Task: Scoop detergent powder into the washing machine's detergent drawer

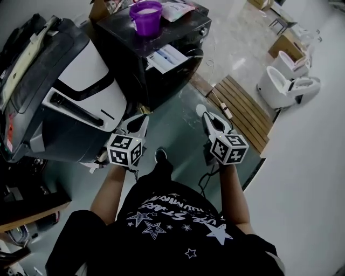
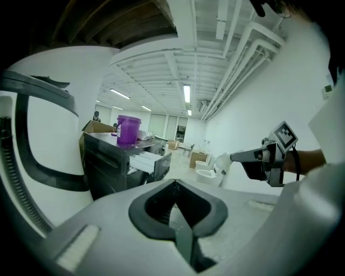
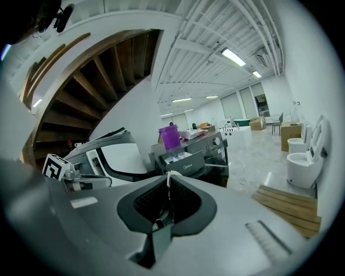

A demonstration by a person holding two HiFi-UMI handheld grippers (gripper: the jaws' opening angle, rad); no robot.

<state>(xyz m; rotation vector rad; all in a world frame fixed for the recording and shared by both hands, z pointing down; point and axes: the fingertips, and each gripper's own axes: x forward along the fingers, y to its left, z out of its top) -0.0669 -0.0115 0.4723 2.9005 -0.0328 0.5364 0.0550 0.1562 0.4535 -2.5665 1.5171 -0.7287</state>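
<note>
standing back from the washing machine (image 1: 126, 70), left gripper (image 1: 141, 121) and right gripper (image 1: 207, 116) held low, each pinched together on nothing, probably a rest pose before any reach. up on the machine's top, purple cup (image 1: 146, 21) holding white detergent powder (image 1: 145, 7); just below, detergent drawer (image 1: 170, 55) pulled out, contents unclear.

The washing machine (image 1: 128, 63) is a dark, boxy front-loader standing on the floor, its front turned toward the lower right of the head view. Its detergent drawer (image 1: 168, 57) sits at the top of the front panel and is pulled out, showing white compartments open upward. On the machine's flat top, near the back left corner, a purple tub (image 1: 145, 20) stands upright without a lid, holding pale detergent powder (image 1: 144, 8) close to the rim.
</note>
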